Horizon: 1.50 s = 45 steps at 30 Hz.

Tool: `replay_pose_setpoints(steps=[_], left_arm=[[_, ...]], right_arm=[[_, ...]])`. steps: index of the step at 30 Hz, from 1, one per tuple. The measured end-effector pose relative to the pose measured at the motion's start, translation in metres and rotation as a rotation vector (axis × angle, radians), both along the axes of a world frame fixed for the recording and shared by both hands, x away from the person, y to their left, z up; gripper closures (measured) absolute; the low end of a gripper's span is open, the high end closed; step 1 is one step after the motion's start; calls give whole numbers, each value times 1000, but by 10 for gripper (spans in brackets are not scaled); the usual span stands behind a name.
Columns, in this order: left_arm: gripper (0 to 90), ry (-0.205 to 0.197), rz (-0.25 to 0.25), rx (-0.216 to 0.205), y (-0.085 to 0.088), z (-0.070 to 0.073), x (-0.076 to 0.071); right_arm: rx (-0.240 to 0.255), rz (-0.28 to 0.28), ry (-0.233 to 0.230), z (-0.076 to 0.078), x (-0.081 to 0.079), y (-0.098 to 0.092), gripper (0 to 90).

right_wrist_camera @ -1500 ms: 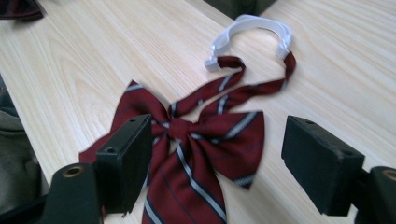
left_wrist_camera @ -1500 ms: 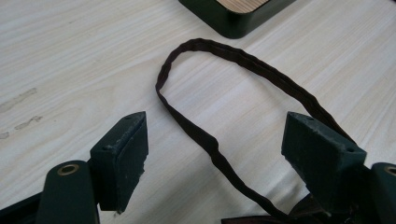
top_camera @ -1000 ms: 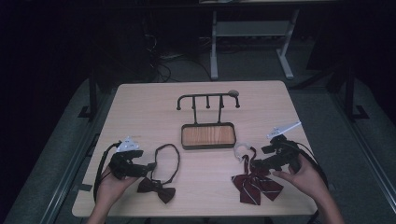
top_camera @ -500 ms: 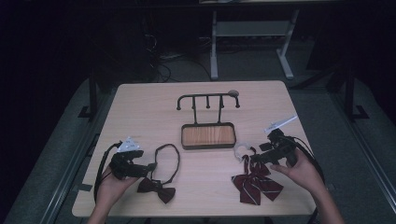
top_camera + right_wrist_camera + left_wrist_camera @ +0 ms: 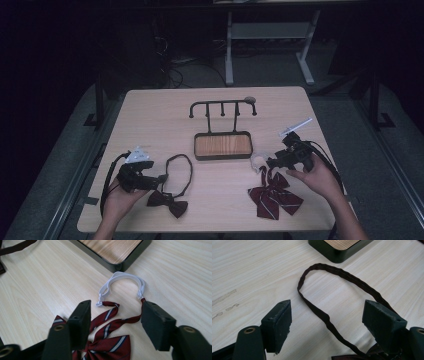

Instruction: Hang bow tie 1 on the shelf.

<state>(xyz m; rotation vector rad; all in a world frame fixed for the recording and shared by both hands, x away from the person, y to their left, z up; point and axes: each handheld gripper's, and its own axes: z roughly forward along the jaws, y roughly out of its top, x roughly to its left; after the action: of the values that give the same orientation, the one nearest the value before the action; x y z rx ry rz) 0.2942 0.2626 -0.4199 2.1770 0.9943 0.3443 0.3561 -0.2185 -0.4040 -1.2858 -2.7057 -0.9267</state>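
The right gripper [image 5: 268, 163] has edged toward the striped bow tie [image 5: 272, 195] near the tabletop's [image 5: 160, 120] front-right corner, its empty jaws narrowing; the left gripper [image 5: 161, 178] gapes wide over the dark bow tie's strap [image 5: 342, 273].

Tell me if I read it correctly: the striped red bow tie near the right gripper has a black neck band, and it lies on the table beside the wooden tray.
Not quite. The striped red bow tie has a white neck band, not black, as the right gripper view shows. It does lie on the table beside the wooden tray, near the right gripper.

Dark-red striped bow tie [image 5: 107, 340], white band [image 5: 122, 277]; seemingly brown bow tie [image 5: 167, 202].
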Motion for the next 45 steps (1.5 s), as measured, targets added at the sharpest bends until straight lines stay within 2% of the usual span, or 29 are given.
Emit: replay_pose_setpoints(steps=[6, 11, 23, 28, 30, 32, 38, 45], left_arm=[[240, 4, 6, -5, 1, -1, 1], [240, 1, -2, 3, 1, 0, 1], [240, 7, 7, -13, 1, 0, 0], [240, 2, 1, -10, 0, 0, 1], [241, 2, 1, -14, 0, 0, 0], [241, 4, 6, -23, 0, 0, 0], [241, 3, -2, -12, 0, 0, 1], [241, 4, 3, -22, 0, -1, 0]], right_arm=[[-34, -14, 24, -6, 6, 2, 432], [-37, -22, 33, -10, 14, 3, 454], [-181, 6, 19, -18, 32, 21, 518], [-195, 6, 9, -21, 36, 24, 566], [-232, 5, 12, -26, 39, 26, 587], [-247, 10, 3, -27, 40, 26, 599], [-280, 16, -3, -31, 42, 27, 649], [-321, 38, -9, -35, 41, 31, 718]])
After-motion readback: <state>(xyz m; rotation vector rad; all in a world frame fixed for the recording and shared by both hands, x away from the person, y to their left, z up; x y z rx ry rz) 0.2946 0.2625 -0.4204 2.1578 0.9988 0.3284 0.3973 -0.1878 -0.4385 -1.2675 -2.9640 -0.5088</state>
